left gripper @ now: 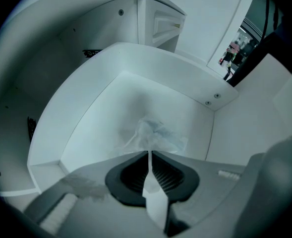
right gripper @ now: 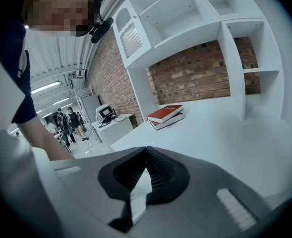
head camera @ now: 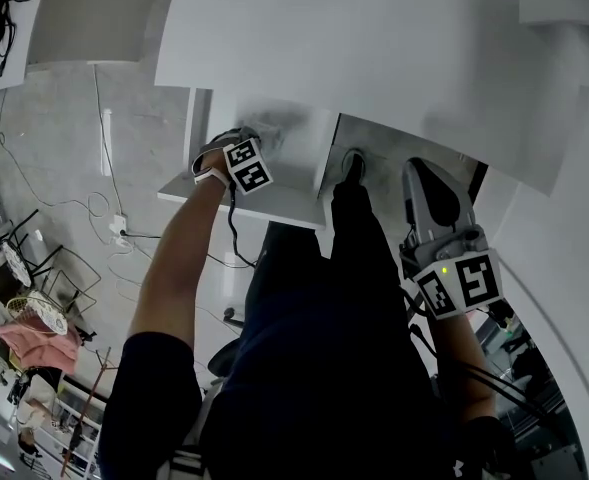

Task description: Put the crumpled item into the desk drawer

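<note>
At the left jaw tips, which point straight down into the open drawer (left gripper: 76,118), we find the crumpled item (left gripper: 154,135). It is a pale, translucent wad sitting on the drawer floor and touching the tips. The left gripper (left gripper: 148,152) has its jaws only a thin slit apart. The wad lies just past the tips rather than clamped between the pads. Around it the floor is bare white.

Drawer walls rise to the left of the jaws and ahead of them. The right-hand wall stands nearer the jaws and has two screw heads (left gripper: 211,99) at its top corner. Open room is widest between the jaws and the left wall.

Right gripper (right gripper: 146,151): jaws fully together, nothing between them, aimed across the white desk top (right gripper: 235,138). Ahead of its tips and slightly right lie two stacked books (right gripper: 166,116), well apart from the jaws. Beyond those we note a brick wall (right gripper: 195,76) and a white shelf unit (right gripper: 185,9).

Head view: the person's dark-clad legs (head camera: 324,328) stand between the two grippers, just beside the drawer.
</note>
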Demonstrator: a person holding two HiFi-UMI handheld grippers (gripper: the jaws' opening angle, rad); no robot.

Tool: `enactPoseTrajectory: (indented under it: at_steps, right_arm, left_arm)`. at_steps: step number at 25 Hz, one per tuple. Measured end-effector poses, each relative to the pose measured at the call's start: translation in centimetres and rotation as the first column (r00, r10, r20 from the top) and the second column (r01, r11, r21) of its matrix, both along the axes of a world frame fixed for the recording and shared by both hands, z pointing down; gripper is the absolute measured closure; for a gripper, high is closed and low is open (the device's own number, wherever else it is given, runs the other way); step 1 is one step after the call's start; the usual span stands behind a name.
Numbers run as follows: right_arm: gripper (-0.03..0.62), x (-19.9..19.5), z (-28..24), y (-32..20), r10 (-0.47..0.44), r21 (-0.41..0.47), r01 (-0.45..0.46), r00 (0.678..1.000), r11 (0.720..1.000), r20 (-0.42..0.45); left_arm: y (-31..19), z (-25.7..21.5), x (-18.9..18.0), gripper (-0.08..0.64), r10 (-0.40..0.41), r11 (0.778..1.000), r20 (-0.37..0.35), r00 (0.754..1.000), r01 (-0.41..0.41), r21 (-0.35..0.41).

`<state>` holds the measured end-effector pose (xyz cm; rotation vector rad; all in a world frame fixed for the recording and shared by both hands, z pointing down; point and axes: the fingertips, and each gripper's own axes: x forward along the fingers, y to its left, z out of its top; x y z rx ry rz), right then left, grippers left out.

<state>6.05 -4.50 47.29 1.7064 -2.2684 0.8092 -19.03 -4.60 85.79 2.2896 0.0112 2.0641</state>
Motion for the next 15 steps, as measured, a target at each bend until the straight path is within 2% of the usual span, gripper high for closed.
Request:
enactPoseTrajectory:
  at_steps: [1, 3, 11, 13, 15]
  right_arm:
    - [0.589, -0.1, 0.0, -0.1, -0.003, 0.001, 0.003, 1.000, 1.000, 0.000]
    - [0.589, -0.3, -0.1, -0.3, -0.011, 0.003, 0.011, 1.000, 1.000, 0.000]
    - [0.589, -1.1, -0.6, -0.4, -0.057, 0.029, 0.057, 0.998, 0.998, 0.005]
    - [0.589, -1.3, -0.9, -0.6, -0.074, 0.042, 0.074, 0.997, 0.996, 0.004]
    - [0.589, -1.7, -1.6, -0.9, -0.093, 0.056, 0.092, 0.996, 0.994, 0.002]
  left_arm:
    - [0.0, 0.0, 0.0, 0.529, -0.001, 1.000, 0.001, 1.000, 0.001, -0.002]
    - [0.0, 0.0, -0.1, 0.457, -0.004, 1.000, 0.001, 1.000, 0.004, -0.002]
    - [-1.1, -1.7, -0.2, 0.423, -0.040, 0.997, -0.018, 0.999, 0.041, 0.058]
    - [-2.1, -2.9, 0.1, 0.423, -0.068, 0.992, -0.054, 0.996, 0.073, 0.098]
    - [-3.4, -5.2, 0.8, 0.423, -0.105, 0.982, -0.128, 0.986, 0.123, 0.145]
